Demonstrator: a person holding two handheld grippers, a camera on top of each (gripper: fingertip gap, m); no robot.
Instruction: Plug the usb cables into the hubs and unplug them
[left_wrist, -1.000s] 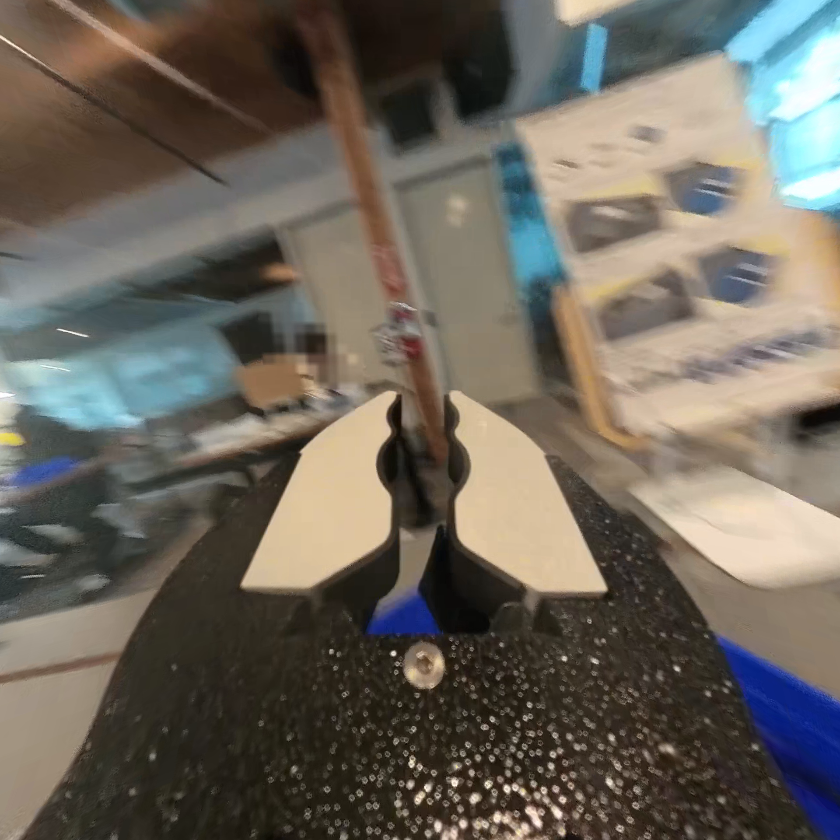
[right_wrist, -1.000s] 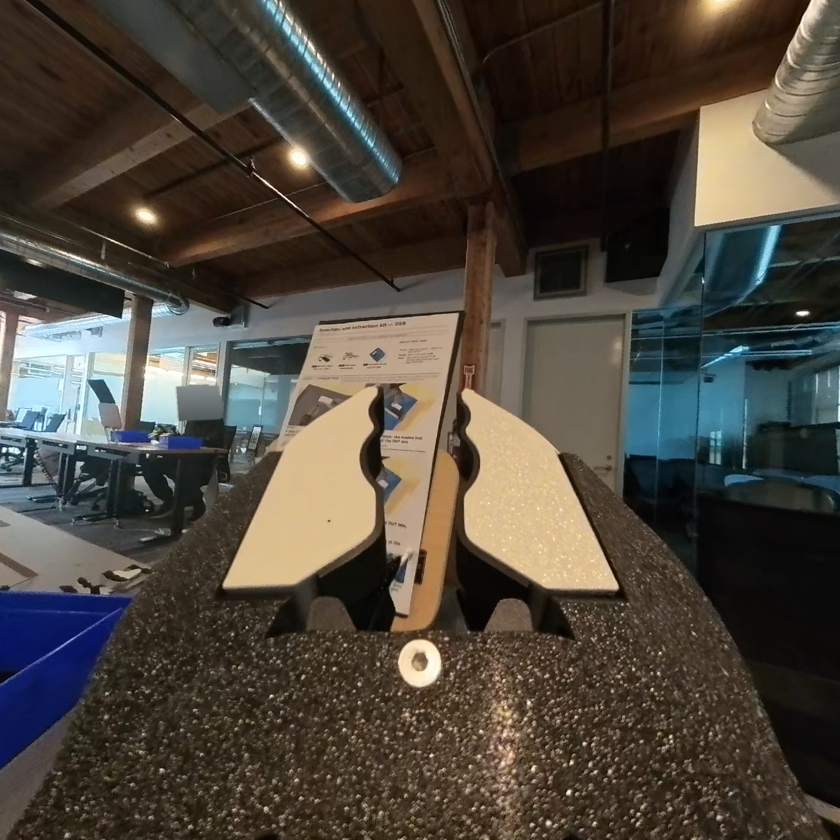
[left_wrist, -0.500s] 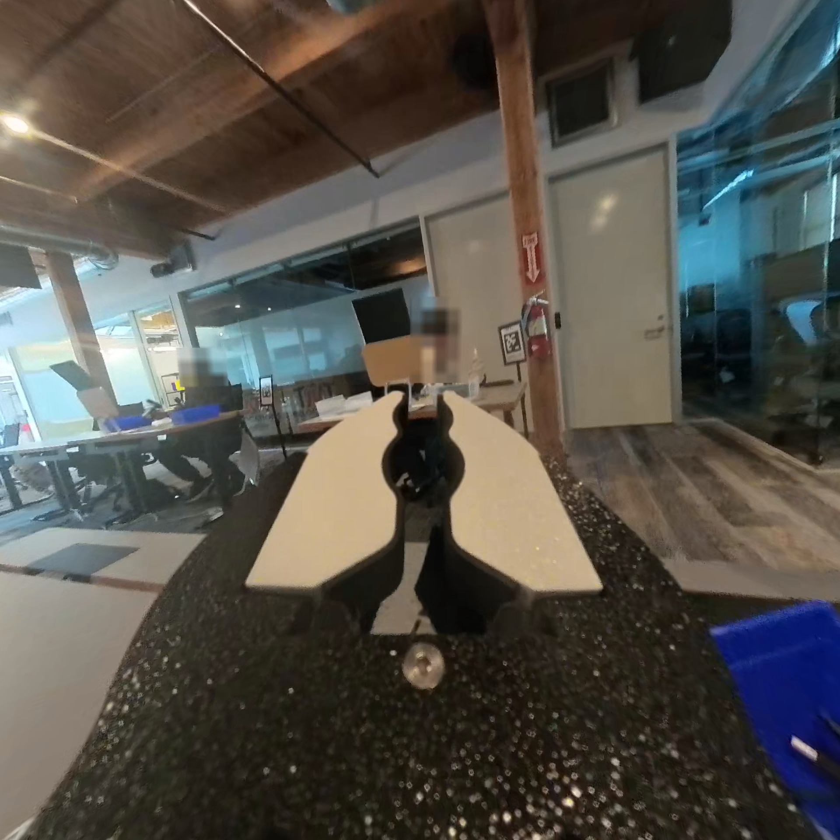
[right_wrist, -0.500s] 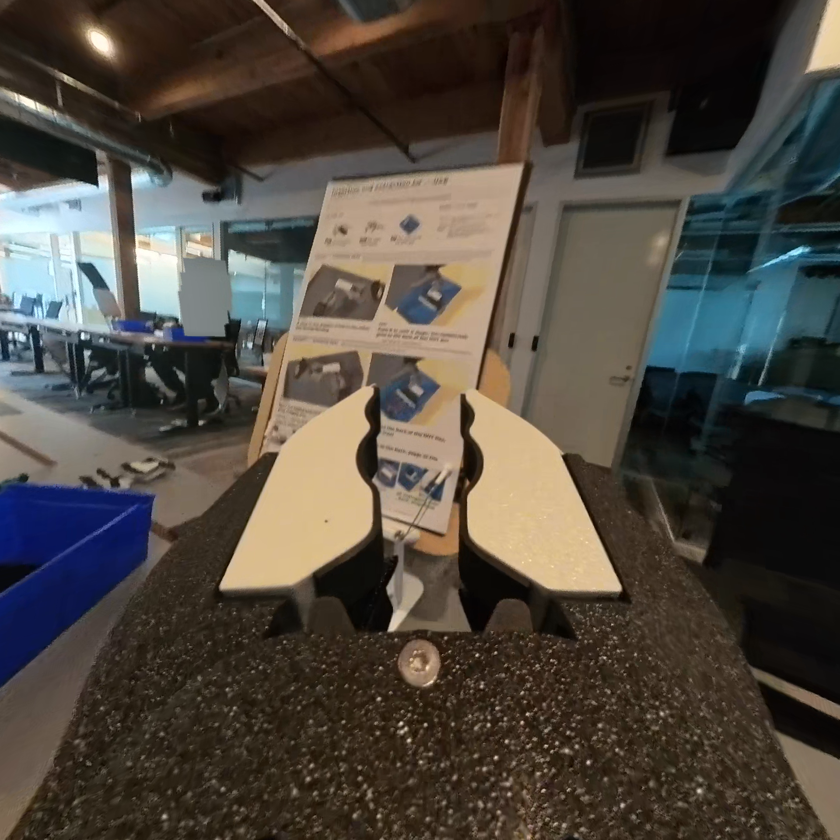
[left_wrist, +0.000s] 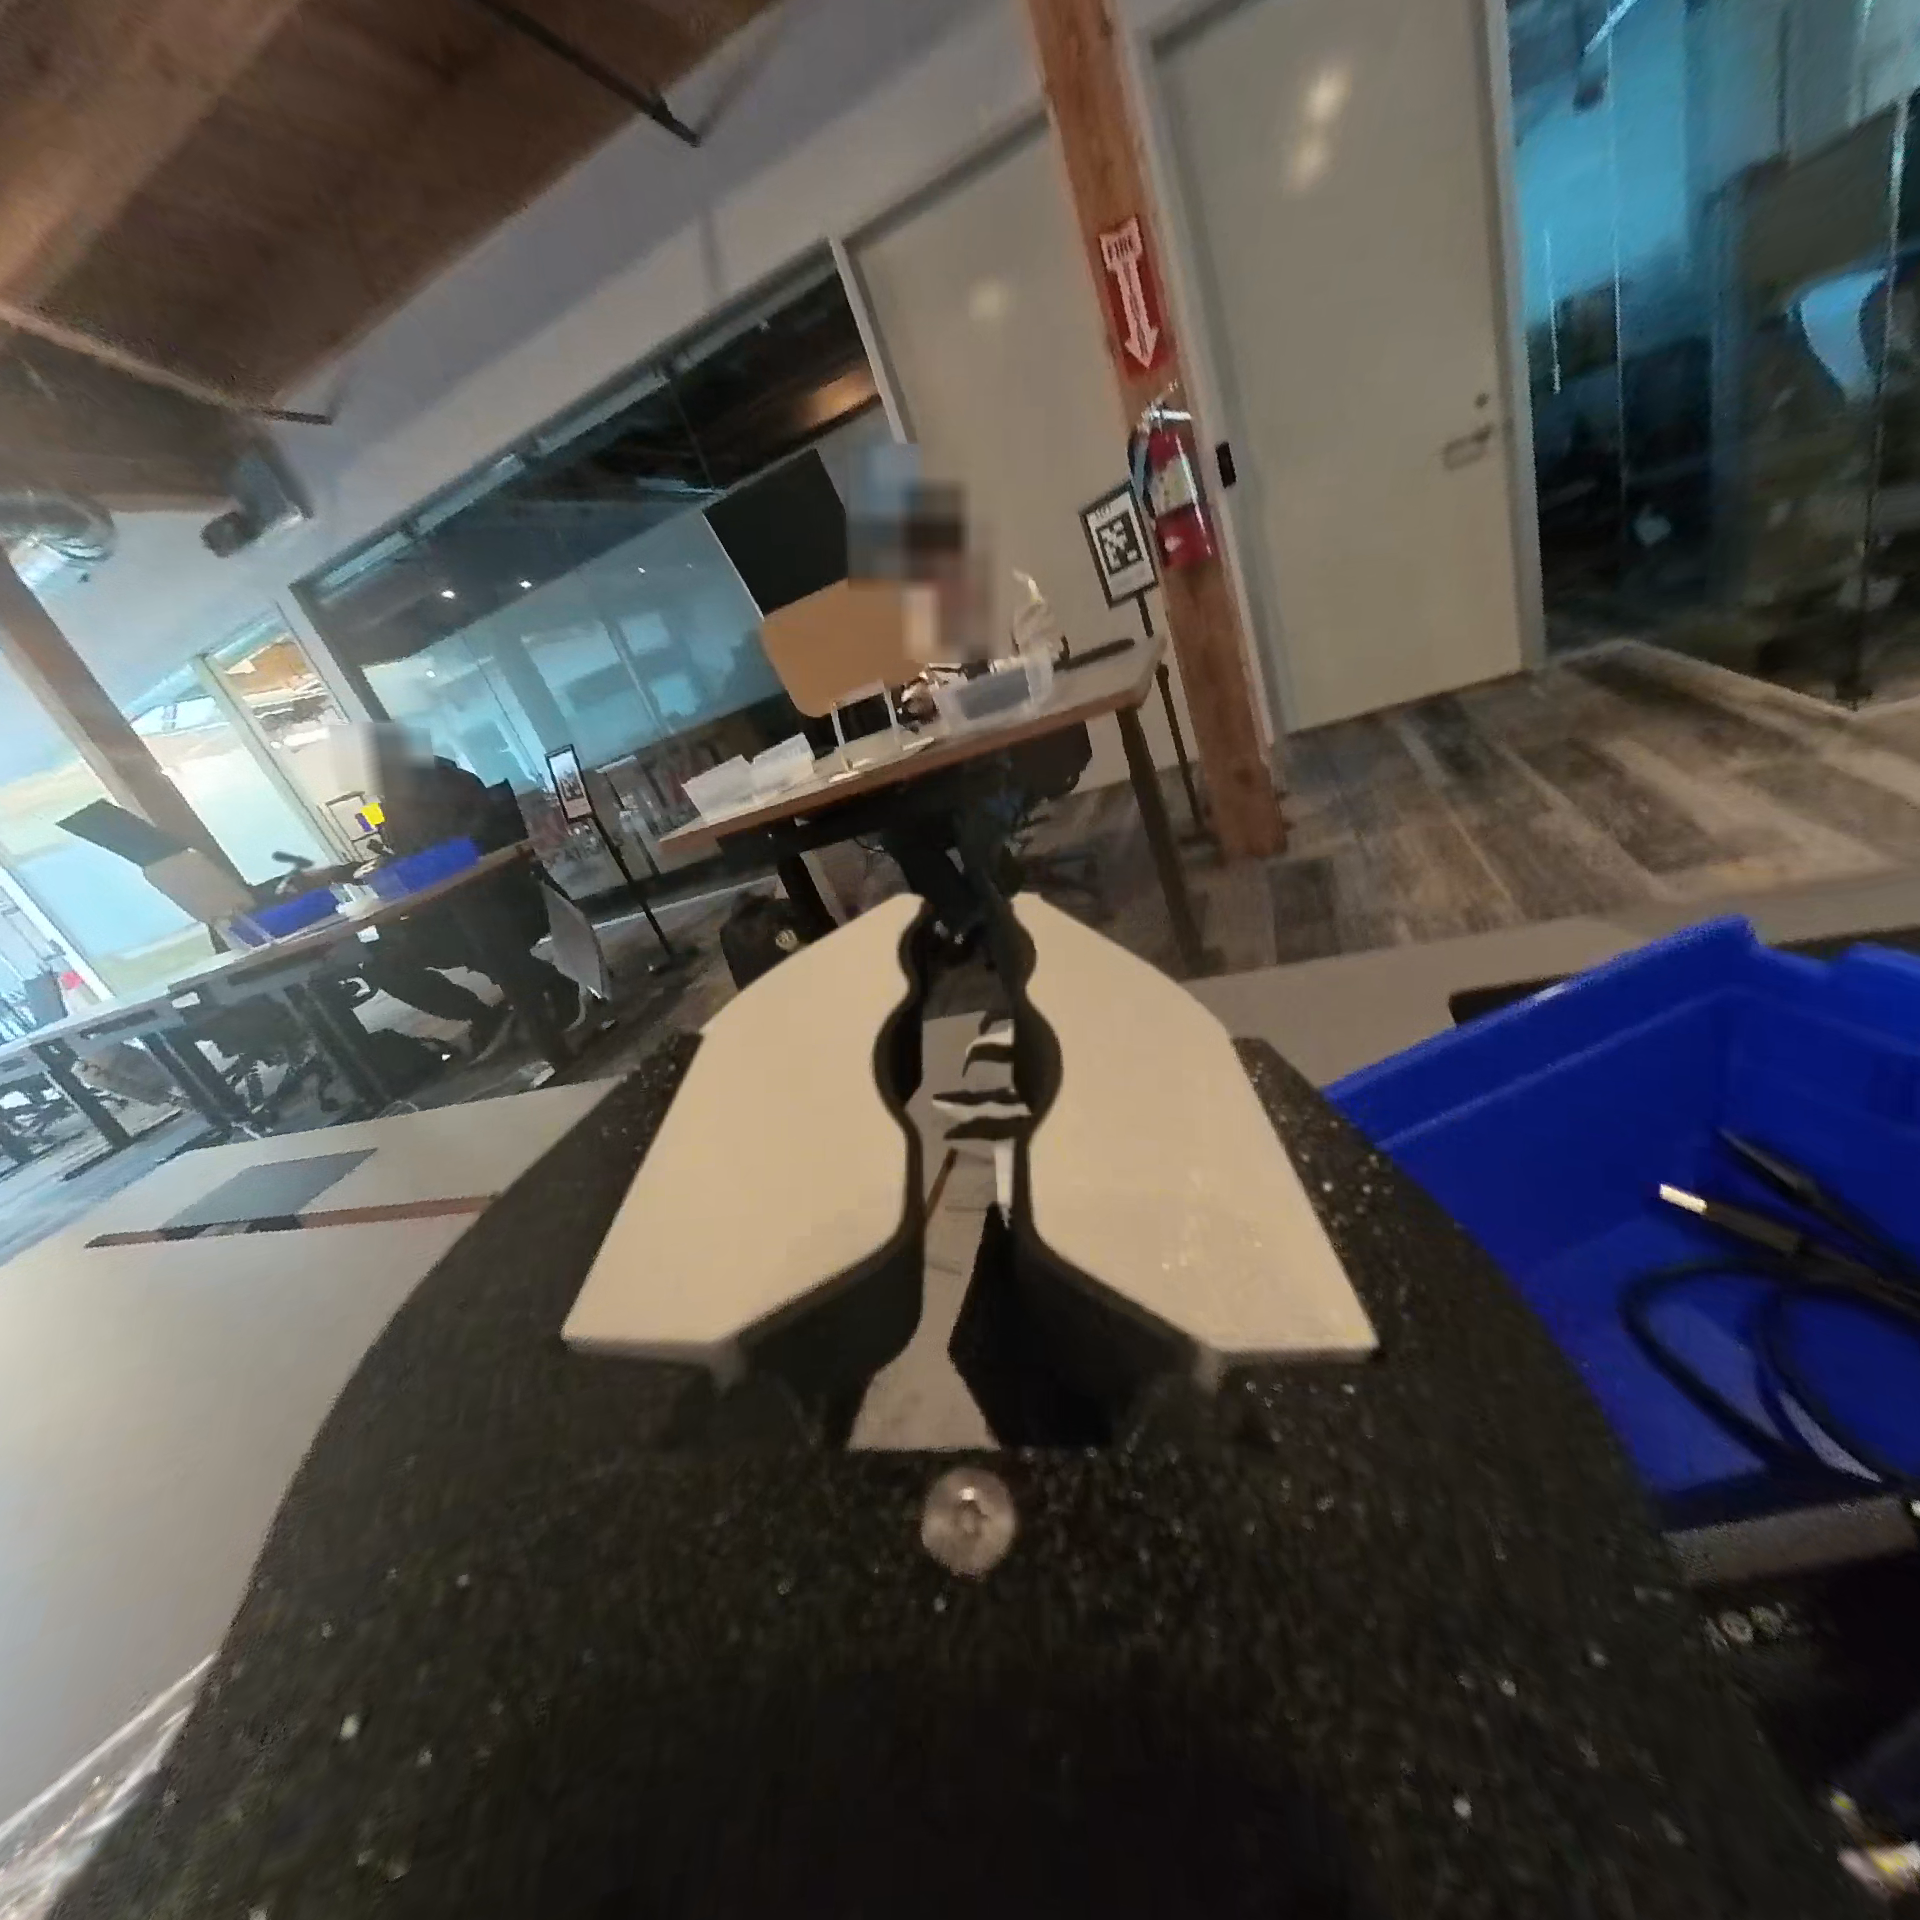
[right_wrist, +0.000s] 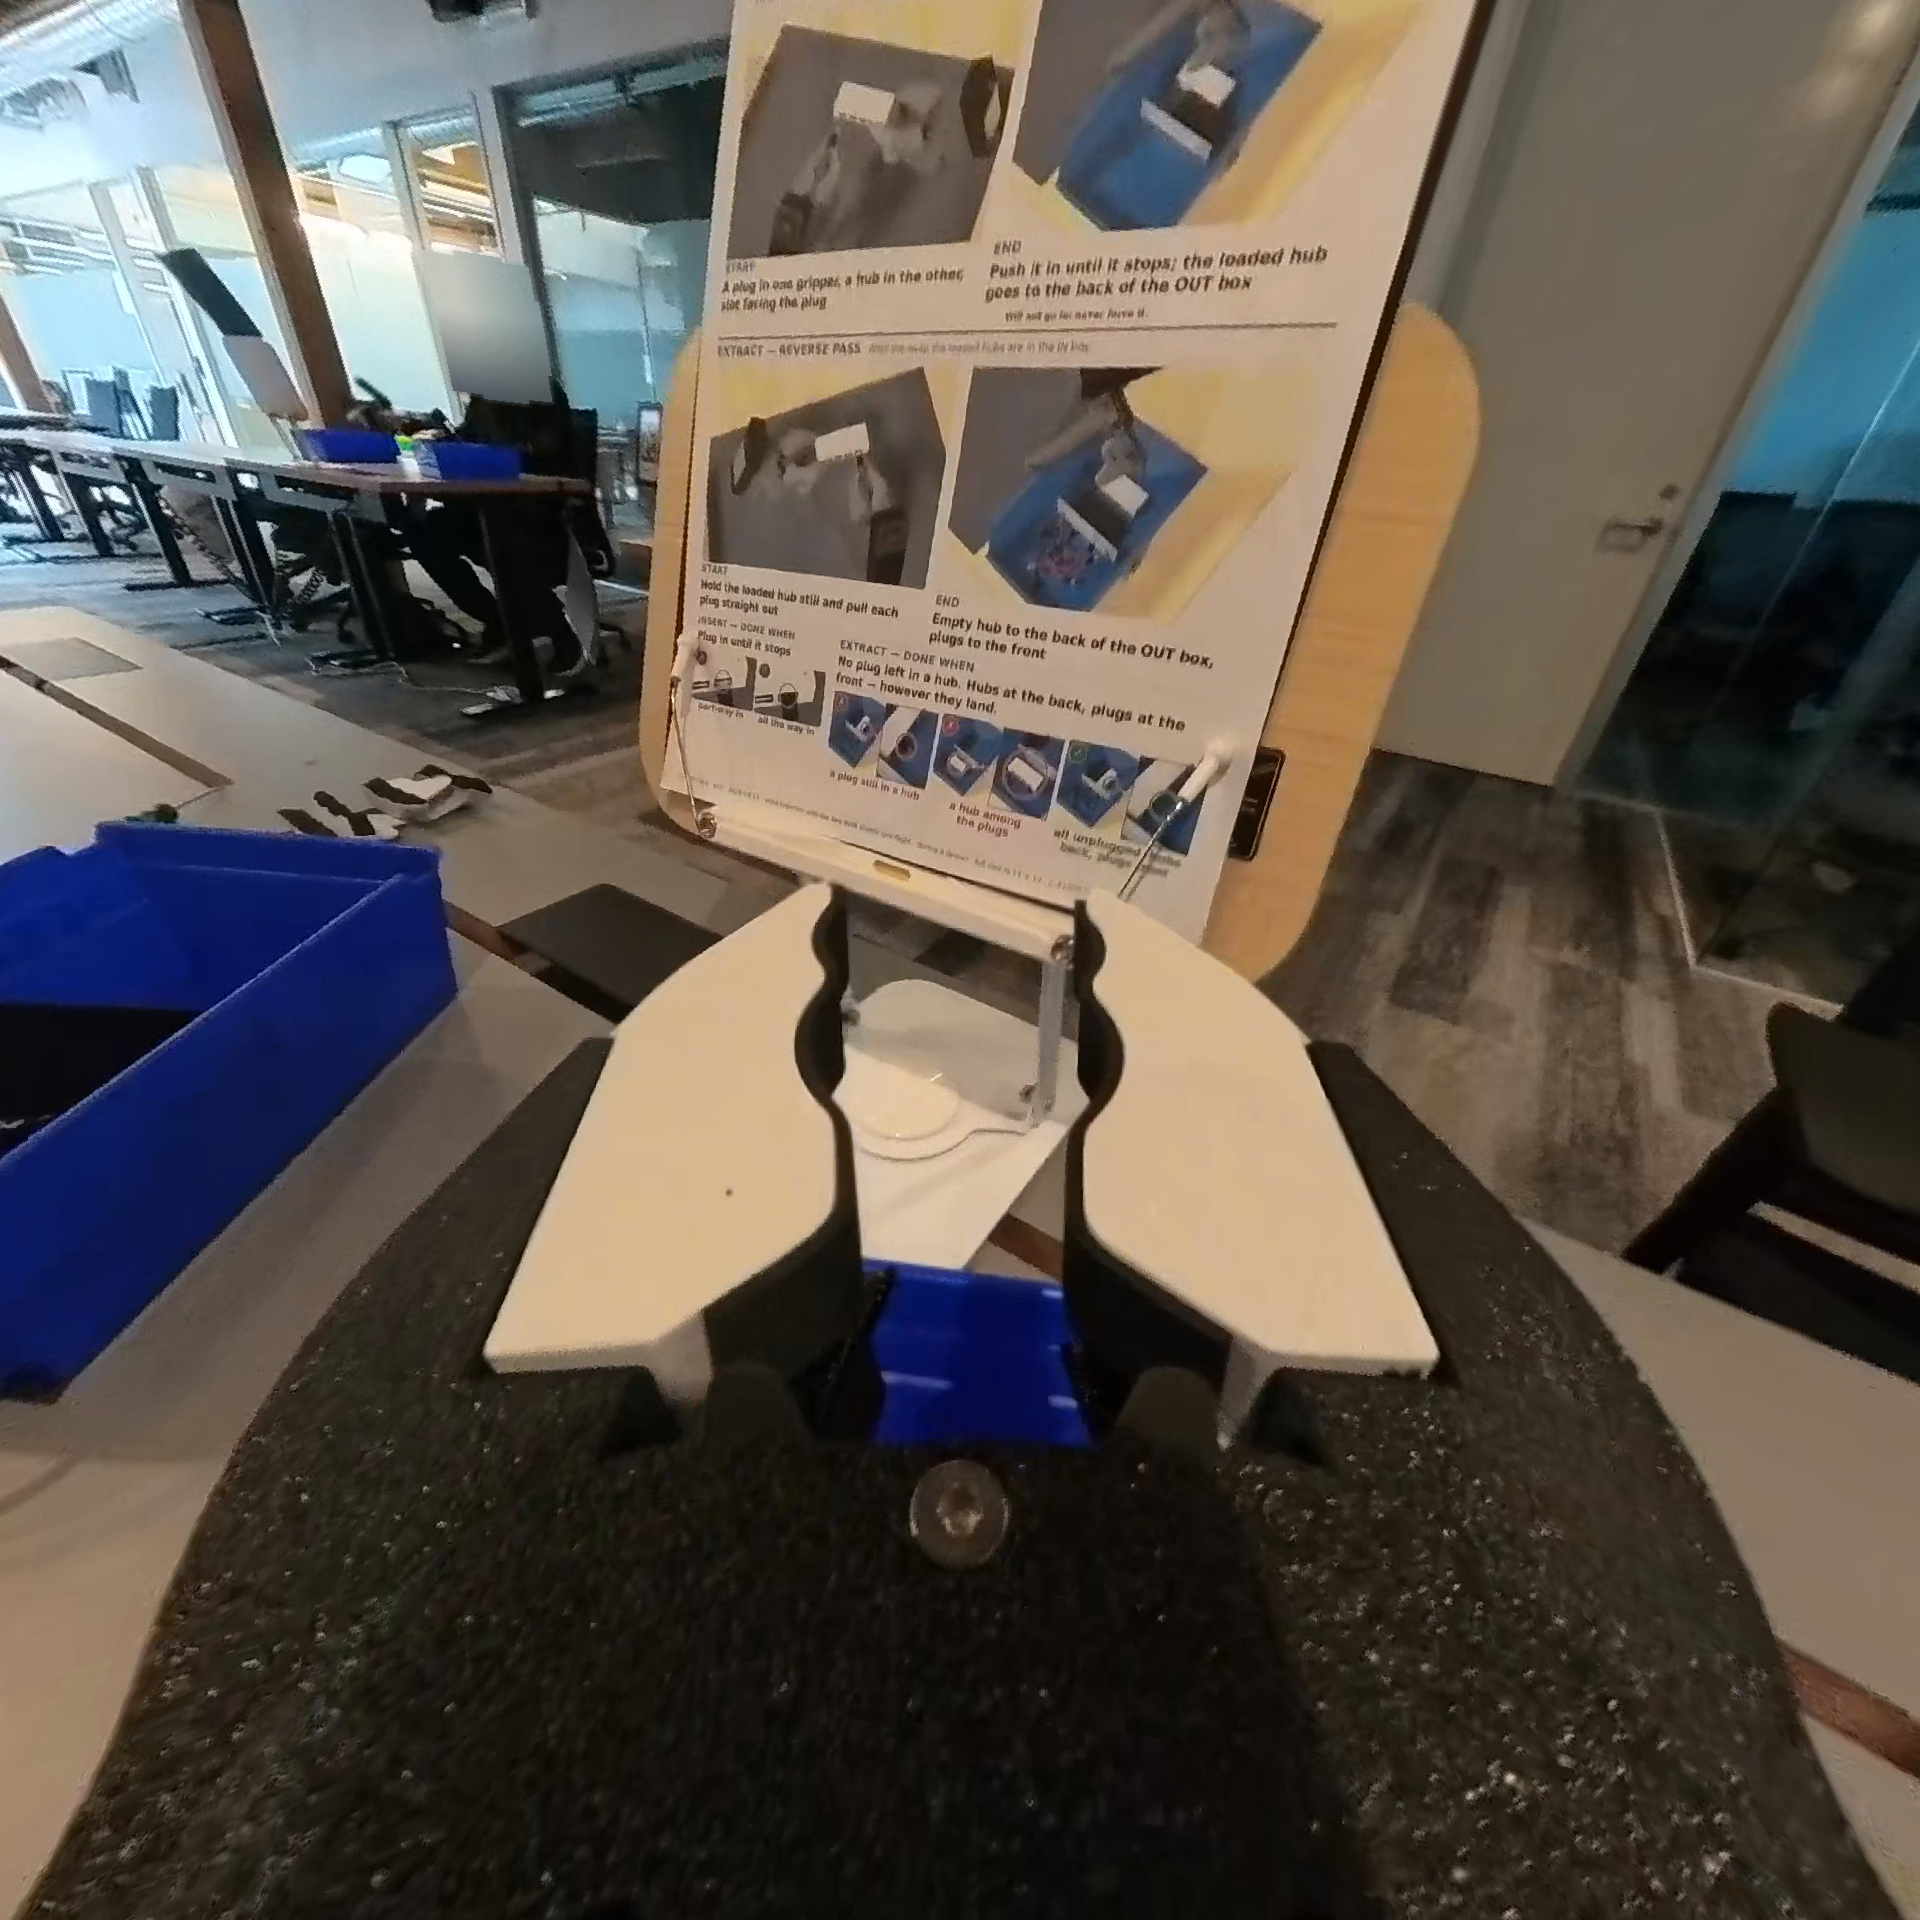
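Note:
A blue bin (left_wrist: 1558, 1039) at the right of the left wrist view holds black USB cables (left_wrist: 1787, 1242) with metal-tipped plugs. No hub shows in either view. My left gripper (left_wrist: 964, 914) hovers over the grey table to the left of that bin, its jaws closed to a narrow slit with nothing between them. My right gripper (right_wrist: 956, 904) is open and empty, pointing at an instruction board (right_wrist: 1039, 416). A blue bin's edge (right_wrist: 977, 1361) shows just under its fingers.
Another blue bin (right_wrist: 208, 1039) stands on the table at the left of the right wrist view. Black-and-white strips (right_wrist: 384, 805) lie beyond it. The board rests on a white stand (right_wrist: 935, 1101) backed by a wooden panel. Desks, chairs and seated people are farther off.
Both views have tipped down from the ceiling and room toward the table. The cable bin has come into the left view. The right gripper's jaws have widened.

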